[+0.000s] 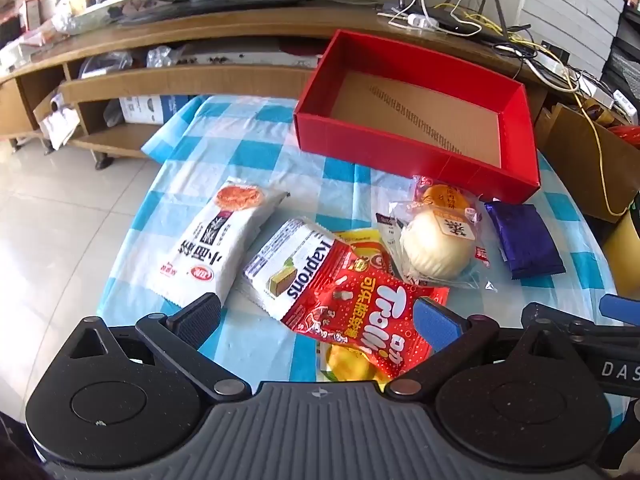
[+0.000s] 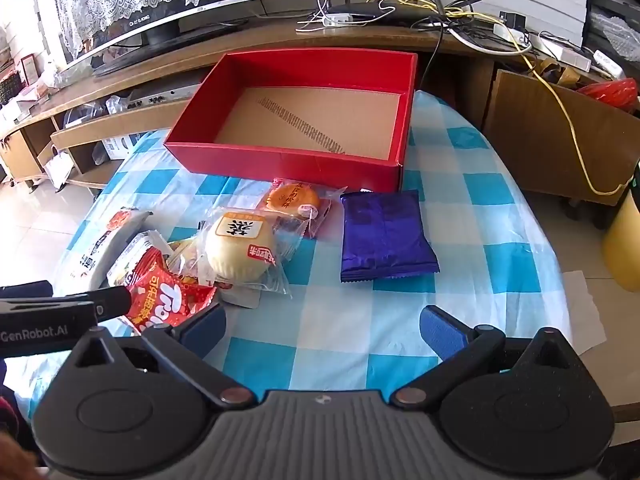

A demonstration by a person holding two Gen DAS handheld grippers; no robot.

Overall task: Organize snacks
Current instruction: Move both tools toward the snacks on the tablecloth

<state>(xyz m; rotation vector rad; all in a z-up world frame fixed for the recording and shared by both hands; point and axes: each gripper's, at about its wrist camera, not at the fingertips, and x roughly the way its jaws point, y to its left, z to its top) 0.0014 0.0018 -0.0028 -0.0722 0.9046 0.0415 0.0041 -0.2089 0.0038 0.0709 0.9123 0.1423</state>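
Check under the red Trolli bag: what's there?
The Trolli bag lies over a yellow packet and a corner of the white Naprons pack. The yellow packet's print is mostly covered.

Box (image 2: 280, 162) behind snacks; foil packet (image 2: 384, 236) rightmost; bun (image 2: 240, 248) seemingly overlapping pastry (image 2: 294, 200).

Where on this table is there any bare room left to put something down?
Inside the red box, whose cardboard floor lies bare. Also the checked cloth right of the purple packet, and the strip nearer the camera than it. The left side is crowded: bun, Trolli bag and white packets overlap.
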